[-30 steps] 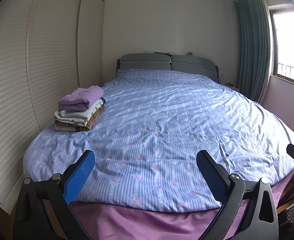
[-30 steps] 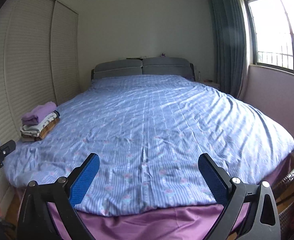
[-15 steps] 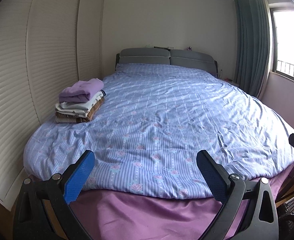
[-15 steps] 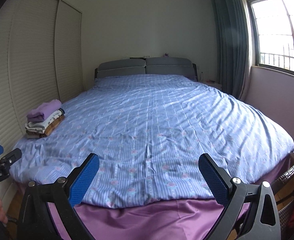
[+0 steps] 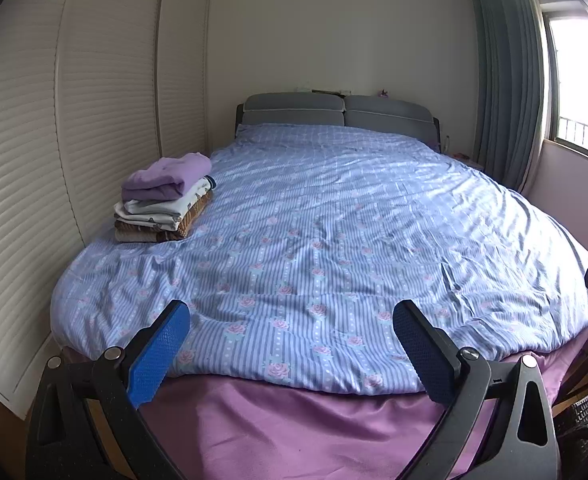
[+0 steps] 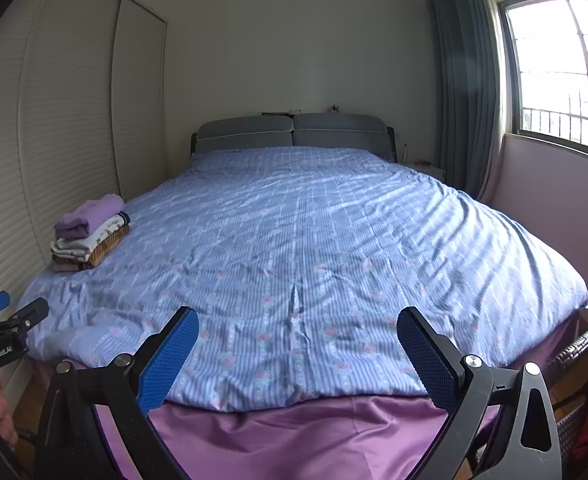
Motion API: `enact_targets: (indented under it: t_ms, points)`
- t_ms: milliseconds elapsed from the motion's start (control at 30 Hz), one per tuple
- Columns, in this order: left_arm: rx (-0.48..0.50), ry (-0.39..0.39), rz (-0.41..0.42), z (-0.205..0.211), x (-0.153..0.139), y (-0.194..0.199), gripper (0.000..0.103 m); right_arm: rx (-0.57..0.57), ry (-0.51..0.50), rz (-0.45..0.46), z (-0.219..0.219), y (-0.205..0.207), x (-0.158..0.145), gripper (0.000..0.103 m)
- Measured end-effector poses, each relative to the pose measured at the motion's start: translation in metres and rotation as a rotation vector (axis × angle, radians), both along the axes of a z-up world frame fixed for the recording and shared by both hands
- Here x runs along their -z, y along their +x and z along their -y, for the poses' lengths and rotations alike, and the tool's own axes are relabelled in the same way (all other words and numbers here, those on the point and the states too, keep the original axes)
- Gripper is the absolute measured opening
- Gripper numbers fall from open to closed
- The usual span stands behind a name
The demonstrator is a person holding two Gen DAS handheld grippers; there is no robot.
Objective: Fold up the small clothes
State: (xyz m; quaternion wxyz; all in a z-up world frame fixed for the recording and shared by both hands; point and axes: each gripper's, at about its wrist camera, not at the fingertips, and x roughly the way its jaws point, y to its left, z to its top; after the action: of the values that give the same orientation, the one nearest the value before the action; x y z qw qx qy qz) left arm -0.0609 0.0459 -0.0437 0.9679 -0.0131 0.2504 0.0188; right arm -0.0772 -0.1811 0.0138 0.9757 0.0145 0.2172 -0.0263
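A stack of folded clothes (image 5: 164,200), purple on top, then white and brown, sits on the left side of the bed; it also shows in the right wrist view (image 6: 90,232). My left gripper (image 5: 292,320) is open and empty at the foot of the bed, off the quilt. My right gripper (image 6: 298,326) is open and empty, also at the foot. The left gripper shows at the left edge of the right wrist view (image 6: 10,320). No loose garment is in view.
The bed has a blue striped floral quilt (image 5: 334,220) over a purple sheet (image 5: 314,420). Louvred wardrobe doors (image 5: 54,140) run along the left. A grey headboard (image 6: 292,132), curtain (image 6: 462,92) and window (image 6: 558,68) lie beyond. A wicker basket (image 6: 586,328) stands at right.
Both grippers have drawn back and lower from the bed; more of the purple sheet shows below the quilt. Both stay open.
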Motion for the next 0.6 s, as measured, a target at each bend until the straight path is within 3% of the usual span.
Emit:
enact_targets:
  t_ms: [600]
  points:
    - [0.019,-0.008,-0.023,-0.0003,0.0002,0.0021,0.103,-0.006,0.001,-0.011,0.0022,0.0018,0.0009,0.1]
